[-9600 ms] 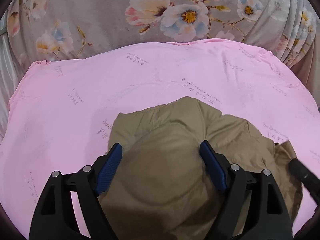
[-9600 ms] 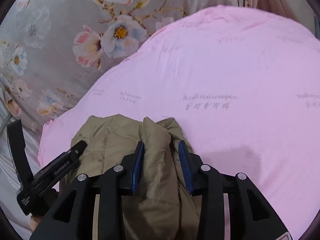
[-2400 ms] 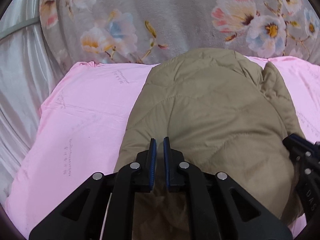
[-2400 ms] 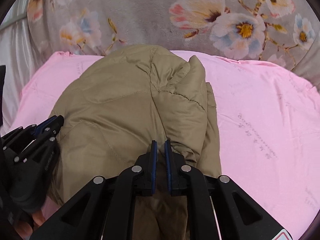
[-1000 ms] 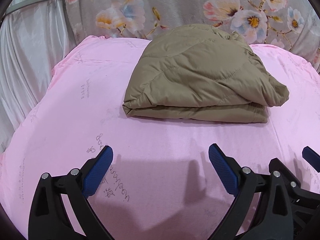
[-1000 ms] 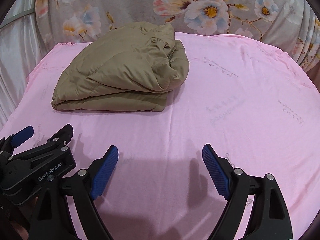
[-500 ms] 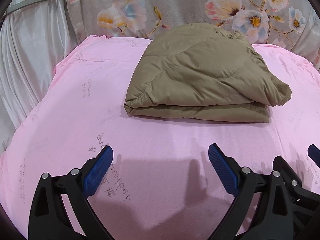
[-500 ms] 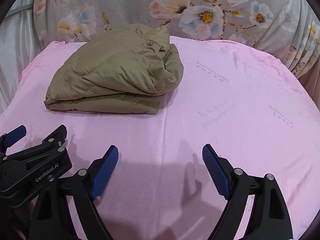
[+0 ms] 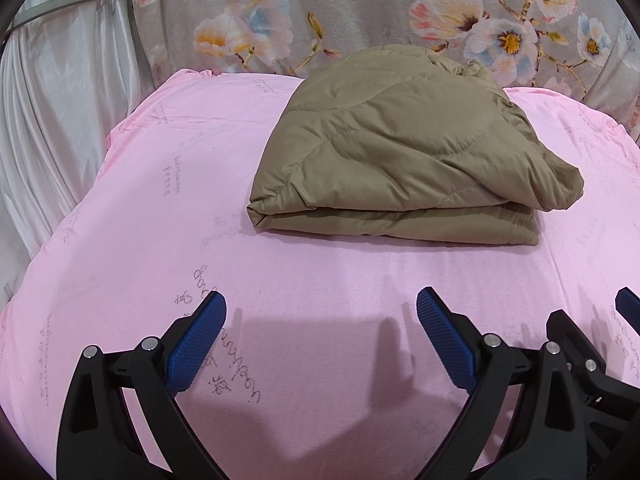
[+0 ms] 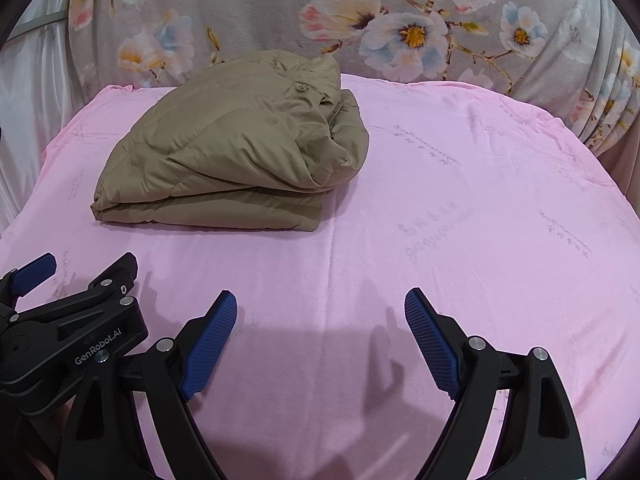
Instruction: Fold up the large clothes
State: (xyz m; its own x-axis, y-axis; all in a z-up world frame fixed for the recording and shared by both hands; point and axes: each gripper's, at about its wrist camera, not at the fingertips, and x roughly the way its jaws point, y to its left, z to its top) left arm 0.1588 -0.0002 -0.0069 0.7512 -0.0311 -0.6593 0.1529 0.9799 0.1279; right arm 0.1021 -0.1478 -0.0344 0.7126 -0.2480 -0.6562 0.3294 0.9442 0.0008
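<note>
Jacket lies folded on pink sheet; left gripper and right gripper both released, empty.

Folded quilted puffer jacket – uniform khaki-olive, stitched seam lines, no print.
Stretched pink cotton sheet – pale pink, scattered faint grey script lettering.
Plush floral blanket behind sheet – grey ground; pink, white, pale-blue blossoms with yellow centres, brown twigs.
Satin curtain at left edge – plain silvery white.
Left gripper, right gripper – black plastic frame, blue textured pads, silver pivot screws; white lettering on left gripper body in right wrist view.
</note>
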